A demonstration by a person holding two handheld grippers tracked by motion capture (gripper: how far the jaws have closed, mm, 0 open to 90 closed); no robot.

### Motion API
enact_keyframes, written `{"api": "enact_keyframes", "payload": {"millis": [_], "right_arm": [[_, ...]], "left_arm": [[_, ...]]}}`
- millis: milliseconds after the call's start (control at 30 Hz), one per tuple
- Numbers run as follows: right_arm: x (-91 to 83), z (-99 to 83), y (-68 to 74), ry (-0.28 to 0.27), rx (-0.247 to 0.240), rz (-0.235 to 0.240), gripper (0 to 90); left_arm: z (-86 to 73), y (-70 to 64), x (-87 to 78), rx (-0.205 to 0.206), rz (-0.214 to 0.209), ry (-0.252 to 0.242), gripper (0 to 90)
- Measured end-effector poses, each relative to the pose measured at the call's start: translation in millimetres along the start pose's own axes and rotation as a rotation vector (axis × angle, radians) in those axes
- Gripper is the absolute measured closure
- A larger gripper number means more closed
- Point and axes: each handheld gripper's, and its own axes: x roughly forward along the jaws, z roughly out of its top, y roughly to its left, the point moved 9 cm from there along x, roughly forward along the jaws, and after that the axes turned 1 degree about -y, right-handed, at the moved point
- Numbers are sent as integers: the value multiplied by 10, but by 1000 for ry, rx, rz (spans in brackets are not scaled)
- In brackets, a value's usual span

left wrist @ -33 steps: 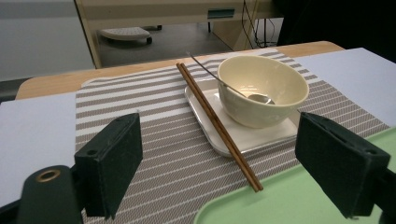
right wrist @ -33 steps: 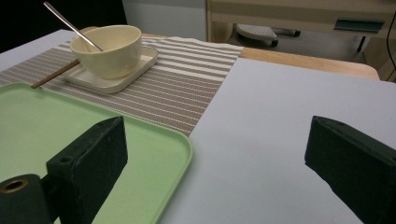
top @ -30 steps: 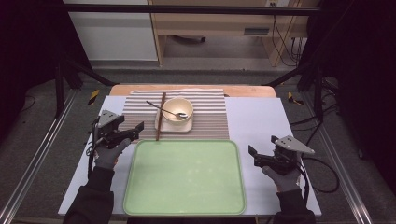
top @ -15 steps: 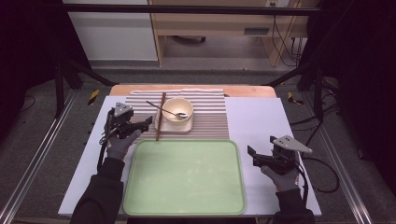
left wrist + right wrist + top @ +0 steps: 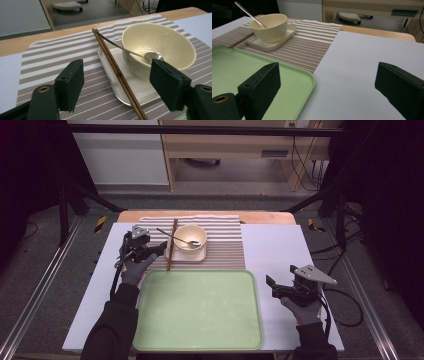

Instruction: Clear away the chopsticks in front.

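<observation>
On striped mat (image 5: pixel 220 247), chopsticks (image 5: pixel 171 245) lying near-to-far beside bowl (image 5: pixel 190 237), both grippers' jaws spread, empty.

My jaws are black on both tongs; the tray (image 5: pixel 200 310) before me is pale green; the mat (image 5: pixel 225 245) is striped brown and white; the bowl (image 5: pixel 190 237) is cream, on a white dish (image 5: pixel 130 85); the chopsticks (image 5: pixel 117 72) are dark brown wood; the spoon (image 5: pixel 140 53) is silver; the table cover (image 5: pixel 275 250) is pale lilac-grey; my gloves (image 5: pixel 132 272) are grey.
</observation>
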Motion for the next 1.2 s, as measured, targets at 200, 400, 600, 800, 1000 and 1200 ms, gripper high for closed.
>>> {"api": "enact_keyframes", "payload": {"millis": [200,400,600,800,1000,1200], "right_arm": [[13,-11,7,7,6,3,65],[18,-18,3,11,2,3,66],[14,-15,4,8,8,6,67],[18,-19,5,11,1,5,67],[17,-20,4,12,1,7,68],[20,-20,11,13,3,9,69]], "left_arm": [[-129,-25,146,31,0,63,409],[-200,-63,265,29,-16,96,491],[-241,-98,371,40,-8,124,573],[-276,-100,418,40,-6,146,625],[-325,-133,463,46,-22,172,674],[-351,-131,490,43,-20,179,692]]}}
